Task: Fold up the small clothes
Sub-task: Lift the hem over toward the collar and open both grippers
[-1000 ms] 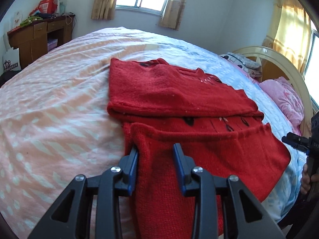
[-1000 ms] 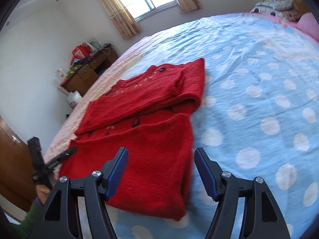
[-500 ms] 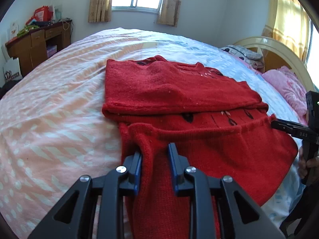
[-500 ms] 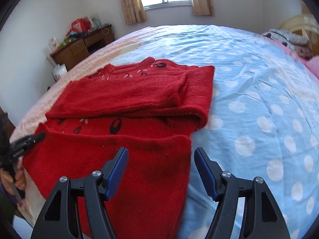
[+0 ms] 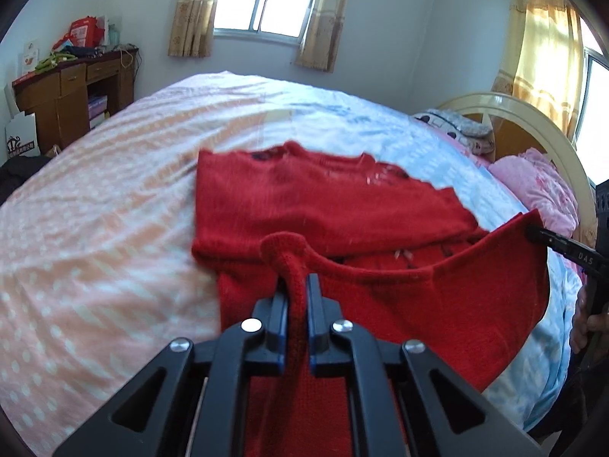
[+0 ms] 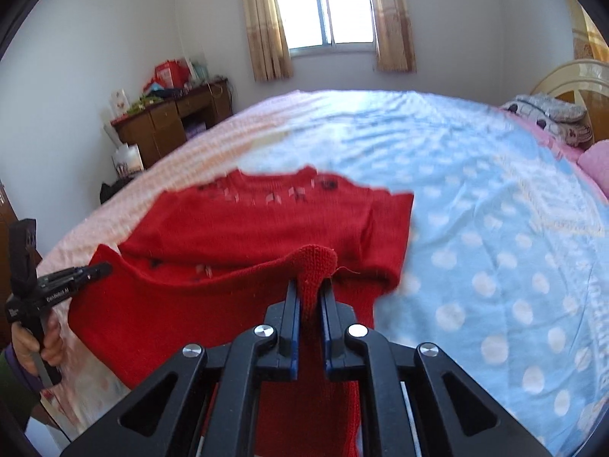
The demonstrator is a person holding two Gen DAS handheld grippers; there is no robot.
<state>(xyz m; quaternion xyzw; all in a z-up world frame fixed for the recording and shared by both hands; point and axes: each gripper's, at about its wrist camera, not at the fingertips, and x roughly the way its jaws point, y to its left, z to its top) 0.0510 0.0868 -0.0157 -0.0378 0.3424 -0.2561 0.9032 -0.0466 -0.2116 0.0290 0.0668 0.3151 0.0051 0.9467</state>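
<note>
Sweater (image 5: 342, 205) hem lifted since before, both jaws just closed gripping it

The red sweater (image 5: 327, 205) is a coarse, matt knit with a fuzzy, slightly rough nap and visible stitches at its pinched hem. The bed sheet (image 6: 475, 198) is thin, smooth cotton-like cloth, matt and lightly creased, printed with pale dots. Each tool, the left tool (image 5: 296, 297) and the right tool (image 6: 309, 301), is matt black plastic with blue pads and shiny round metal screw heads. The desk (image 5: 64, 91) is brown wood with a dull sheen. The headboard (image 5: 533, 122) looks glossy and cream-lacquered. The curtains (image 6: 266, 19) are soft, matt fabric.
</note>
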